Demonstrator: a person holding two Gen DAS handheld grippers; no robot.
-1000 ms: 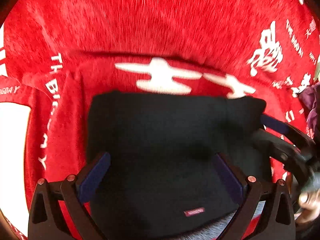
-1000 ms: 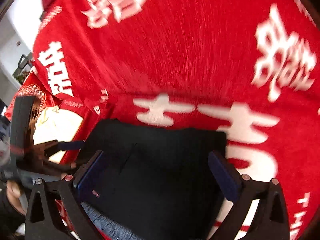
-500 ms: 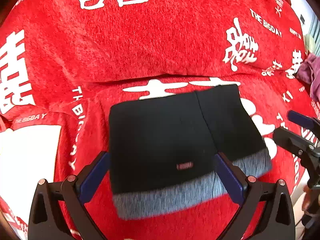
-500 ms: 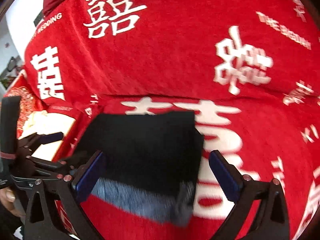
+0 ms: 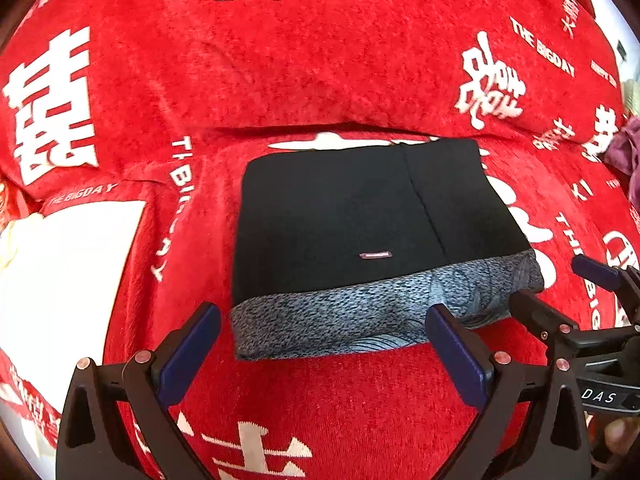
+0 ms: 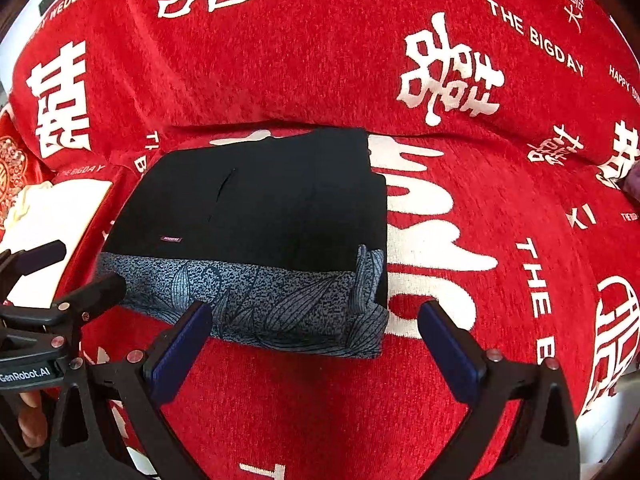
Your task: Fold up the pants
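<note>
A pair of black fabric pants with a grey leaf-patterned band (image 5: 372,232) lies folded into a compact, flat rectangle on a red plush blanket printed with white characters and English words (image 5: 320,60), the grey band along the near edge and a small label on the black panel. The fold looks finished or very nearly so; at most a little squaring of the near right corner, where the grey layers flare slightly, seems left. The left gripper (image 5: 320,352) hangs just near of the bundle, its blue-padded fingers spread wide and holding nothing. The right gripper (image 6: 316,344) sits likewise at the near right corner, wide apart and empty. How many layers lie underneath cannot be seen. A purple cloth (image 5: 628,152) at the far right is cut off, and a white patch (image 5: 68,264) at the left is too washed out to identify.
</note>
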